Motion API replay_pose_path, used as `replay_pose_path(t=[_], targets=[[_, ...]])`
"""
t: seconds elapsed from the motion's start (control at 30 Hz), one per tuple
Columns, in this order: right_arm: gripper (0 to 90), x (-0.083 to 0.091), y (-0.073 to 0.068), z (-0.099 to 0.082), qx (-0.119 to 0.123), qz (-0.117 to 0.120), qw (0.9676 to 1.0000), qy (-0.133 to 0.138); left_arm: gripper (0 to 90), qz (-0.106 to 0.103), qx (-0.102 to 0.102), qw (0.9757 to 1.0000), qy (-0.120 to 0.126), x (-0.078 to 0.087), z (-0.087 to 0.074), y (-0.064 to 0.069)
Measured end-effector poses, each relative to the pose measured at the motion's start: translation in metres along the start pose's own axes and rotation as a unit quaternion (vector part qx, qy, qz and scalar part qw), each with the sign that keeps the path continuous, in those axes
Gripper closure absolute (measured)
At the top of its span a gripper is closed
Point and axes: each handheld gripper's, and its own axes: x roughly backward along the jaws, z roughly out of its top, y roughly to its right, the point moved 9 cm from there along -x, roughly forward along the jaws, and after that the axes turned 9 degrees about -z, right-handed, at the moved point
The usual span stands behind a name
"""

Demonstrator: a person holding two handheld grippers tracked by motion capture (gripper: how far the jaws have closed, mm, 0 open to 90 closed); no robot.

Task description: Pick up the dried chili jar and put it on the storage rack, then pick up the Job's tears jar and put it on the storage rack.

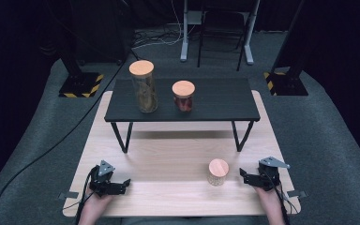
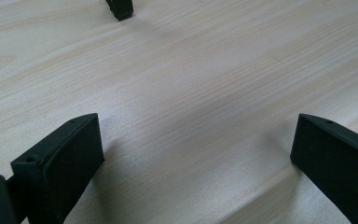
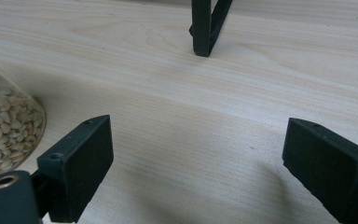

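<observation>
The light wooden table [image 1: 168, 154] spans the lower centre of the high view. Across its upper part stands a low black shelf [image 1: 215, 101] on angled legs; one leg [image 3: 205, 28] appears at the top centre of the right gripper view.

On the shelf, left of centre, stands a tall glass jar [image 1: 144, 86] with a wooden lid. Just to its right is a shorter jar [image 1: 183, 96] with reddish contents and a matching lid.

The small jar [image 1: 218, 172], wooden-lidded, stands alone on the table at lower centre-right of the high view. Its glass wall and pale seed-like filling show at the left edge of the right gripper view [image 3: 4, 126].

The right gripper [image 1: 249, 177] rests at the lower right, near that jar but not touching it; its jaws stand wide apart with nothing between them. The left gripper [image 1: 122, 184] lies at the lower left, well apart from every jar, jaws likewise wide and empty over bare wood.

Assessment: two jars are already on the shelf and one is not. The work appears to be placing the last jar beside them. No grasp has been made; the approach, grip, lift and placement all appear outstanding.
</observation>
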Motion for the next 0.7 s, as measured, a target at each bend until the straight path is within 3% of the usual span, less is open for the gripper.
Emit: replay_pose_path(t=[0.13,0.7], targets=[[8.0,-0.0013,-0.0007,-0.0043,0.003,-0.004,0.9998,-0.021,2.0,0.000,-0.001,1.0000,-0.001,0.0002,-0.0002,0.0000],[8.5,-0.0014,-0.0047,-0.0061,0.016,-0.001,0.9995,-0.027,2.0,0.000,-0.001,1.0000,-0.001,0.0002,-0.0003,0.0000]])
